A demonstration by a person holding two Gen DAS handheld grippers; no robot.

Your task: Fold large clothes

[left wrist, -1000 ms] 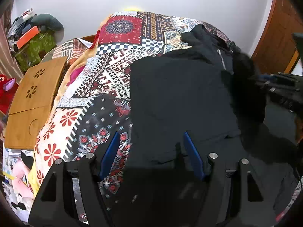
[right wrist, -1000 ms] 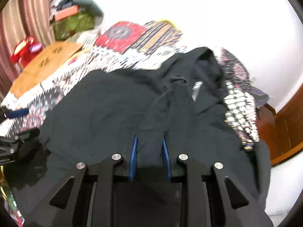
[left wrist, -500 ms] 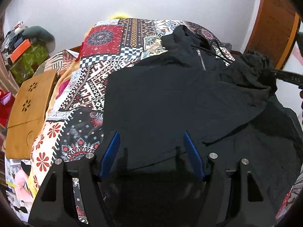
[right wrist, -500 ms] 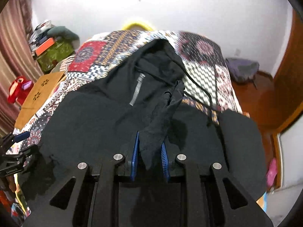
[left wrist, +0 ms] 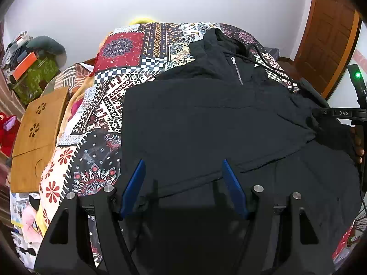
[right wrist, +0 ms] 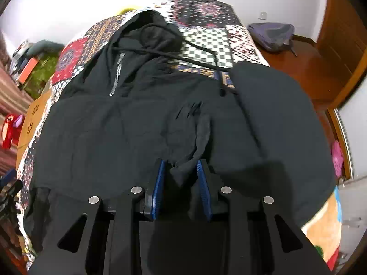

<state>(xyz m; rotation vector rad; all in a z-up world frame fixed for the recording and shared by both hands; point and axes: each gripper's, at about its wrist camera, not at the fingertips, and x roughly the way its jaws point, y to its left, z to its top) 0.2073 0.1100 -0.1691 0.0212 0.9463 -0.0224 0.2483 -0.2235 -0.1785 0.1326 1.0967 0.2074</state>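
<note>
A large black zip hoodie (left wrist: 206, 123) lies spread on a patterned bedspread (left wrist: 128, 52), hood toward the wall. One sleeve is folded across its body. My left gripper (left wrist: 183, 167) is open and empty, low over the hoodie's near hem. My right gripper (right wrist: 180, 165) is shut on a bunched fold of the hoodie's fabric (right wrist: 197, 137), near the garment's right side. The hoodie (right wrist: 103, 133) fills the right wrist view, with its zipper (right wrist: 115, 78) and drawcord (right wrist: 197, 57) showing. The right gripper's body shows at the right edge of the left wrist view (left wrist: 337, 113).
A wooden lap table (left wrist: 36, 135) leans at the bed's left. Piled bags and boxes (left wrist: 32, 68) stand at the far left. A purple backpack (right wrist: 273, 35) lies on the floor beside a wooden door (left wrist: 330, 34) at right.
The right gripper has pulled its held fabric back to the right and down, and the sleeve fold now lies flatter across the hoodie. The left gripper stayed open, shifting slightly right.
</note>
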